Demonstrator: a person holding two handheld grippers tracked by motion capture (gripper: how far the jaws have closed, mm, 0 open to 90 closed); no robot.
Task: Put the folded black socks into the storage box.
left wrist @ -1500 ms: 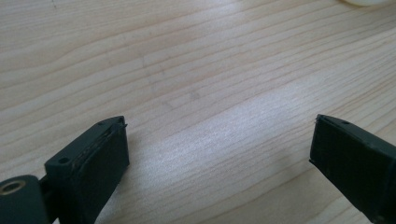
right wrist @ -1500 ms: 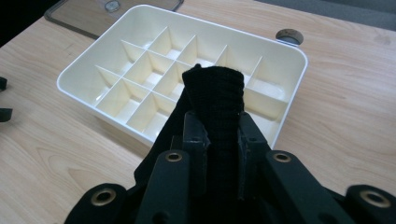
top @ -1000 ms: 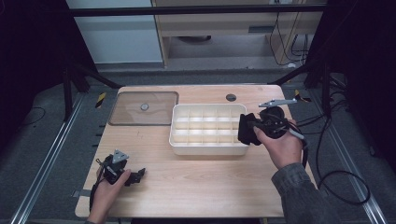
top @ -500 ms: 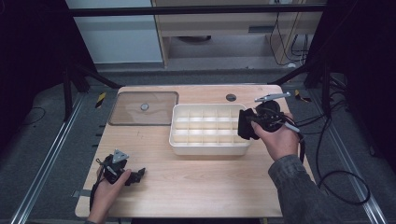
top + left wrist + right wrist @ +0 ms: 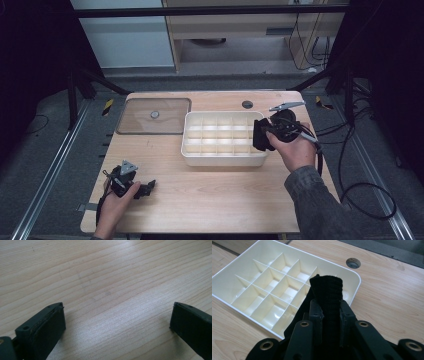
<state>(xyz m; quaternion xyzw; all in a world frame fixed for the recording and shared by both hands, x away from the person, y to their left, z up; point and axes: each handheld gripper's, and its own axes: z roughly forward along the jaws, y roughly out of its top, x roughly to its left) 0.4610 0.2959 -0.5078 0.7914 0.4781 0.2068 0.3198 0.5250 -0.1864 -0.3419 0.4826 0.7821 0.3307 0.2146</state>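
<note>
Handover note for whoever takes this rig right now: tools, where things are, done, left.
Right tool: shut on a rolled black cloth, held over the near right end of the divided white tray.
Left tool: open, nothing between the jaws, low over bare table at the front left.
Tray: middle of the table, every compartment in view is empty. Clear lid lies flat to its left, off the tray.
Done: cloth picked up and brought to the tray.
Left: probably set the cloth into a compartment and release; the lid may go on after.
</note>
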